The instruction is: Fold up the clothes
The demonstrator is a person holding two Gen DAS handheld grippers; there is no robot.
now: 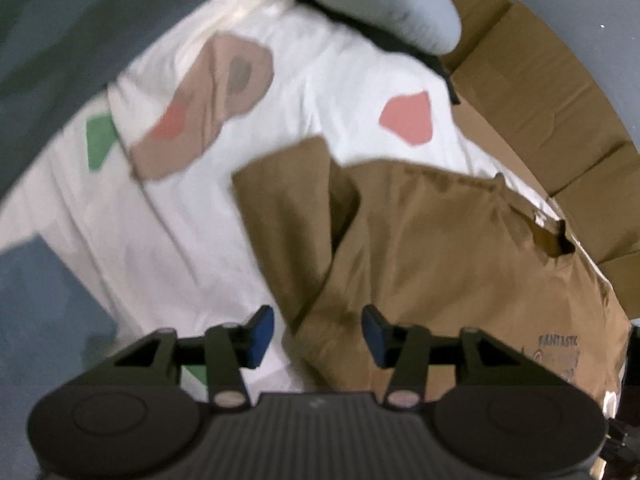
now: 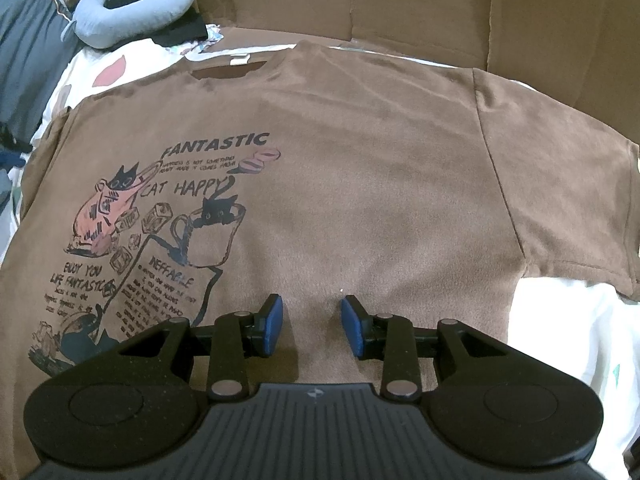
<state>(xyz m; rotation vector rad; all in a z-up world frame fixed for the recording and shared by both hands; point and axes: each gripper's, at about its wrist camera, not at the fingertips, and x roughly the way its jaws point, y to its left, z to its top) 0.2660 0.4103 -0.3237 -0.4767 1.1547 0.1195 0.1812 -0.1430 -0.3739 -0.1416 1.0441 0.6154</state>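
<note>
A brown T-shirt [image 2: 360, 184] with a cat print reading FANTASTIC lies face up on a white bedsheet [image 2: 568, 320], collar at the far side. My right gripper [image 2: 312, 326] is open and empty, hovering over the shirt's lower middle. In the left wrist view the same shirt [image 1: 460, 264] shows from its left side, with its left sleeve [image 1: 288, 208] partly folded up and creased. My left gripper [image 1: 318, 336] is open and empty, just above the shirt's left edge near that sleeve.
The white sheet [image 1: 192, 216] has pink, green and tan patches. A blue neck pillow [image 2: 132, 12] lies at the far left on dark fabric. Cardboard panels [image 2: 440, 4] stand behind the shirt. A blue-grey cover [image 1: 44, 312] lies at the left.
</note>
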